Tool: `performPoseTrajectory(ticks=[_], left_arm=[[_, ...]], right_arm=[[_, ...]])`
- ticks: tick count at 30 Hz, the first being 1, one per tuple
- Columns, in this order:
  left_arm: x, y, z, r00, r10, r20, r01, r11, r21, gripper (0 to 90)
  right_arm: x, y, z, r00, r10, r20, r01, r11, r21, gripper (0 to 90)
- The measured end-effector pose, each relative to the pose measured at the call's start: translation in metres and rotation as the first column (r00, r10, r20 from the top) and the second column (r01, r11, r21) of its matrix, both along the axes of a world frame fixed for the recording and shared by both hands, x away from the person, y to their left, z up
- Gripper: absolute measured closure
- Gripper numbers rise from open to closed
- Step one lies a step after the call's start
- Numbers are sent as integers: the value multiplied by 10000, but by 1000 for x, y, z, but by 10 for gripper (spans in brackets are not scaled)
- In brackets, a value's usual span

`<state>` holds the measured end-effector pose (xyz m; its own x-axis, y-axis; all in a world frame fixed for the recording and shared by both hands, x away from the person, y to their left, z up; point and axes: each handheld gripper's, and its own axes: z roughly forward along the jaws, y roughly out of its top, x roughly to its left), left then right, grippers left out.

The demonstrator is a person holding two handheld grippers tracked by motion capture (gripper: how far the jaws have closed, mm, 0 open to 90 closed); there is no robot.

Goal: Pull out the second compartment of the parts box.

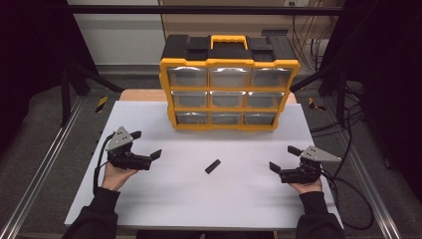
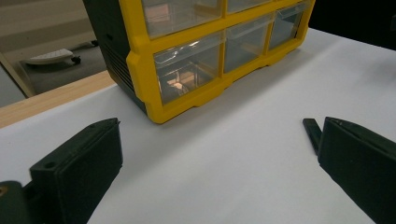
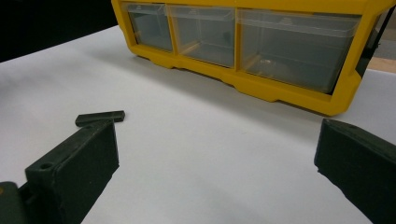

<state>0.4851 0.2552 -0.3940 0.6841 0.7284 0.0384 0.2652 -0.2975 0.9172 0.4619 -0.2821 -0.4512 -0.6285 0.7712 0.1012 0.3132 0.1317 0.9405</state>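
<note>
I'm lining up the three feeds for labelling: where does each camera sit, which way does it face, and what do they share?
High view: above the person's side, looking forward and down on the white table; both forearms, left gripper, right gripper.
Left gripper view: rides the left gripper, faces the organiser's left bottom corner; open jaws.
Right gripper view: rides the right gripper, faces the organiser's bottom drawers; open jaws.
Shared: all three show the small black bar and the organiser.
</note>
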Motion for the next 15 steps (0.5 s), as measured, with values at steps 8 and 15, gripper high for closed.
performPoseTrajectory(ticks=[8, 15], left_arm=[[4, -8, 8, 9998, -116, 136, 114, 9998, 169, 0], [7, -15, 15, 9996, -172, 231, 165, 9994, 310, 0]], right_arm=[[0, 0, 0, 10000, 25, 42, -25, 10000, 32, 2], [0, 0, 0, 10000, 48, 47, -48, 10000, 11, 2]])
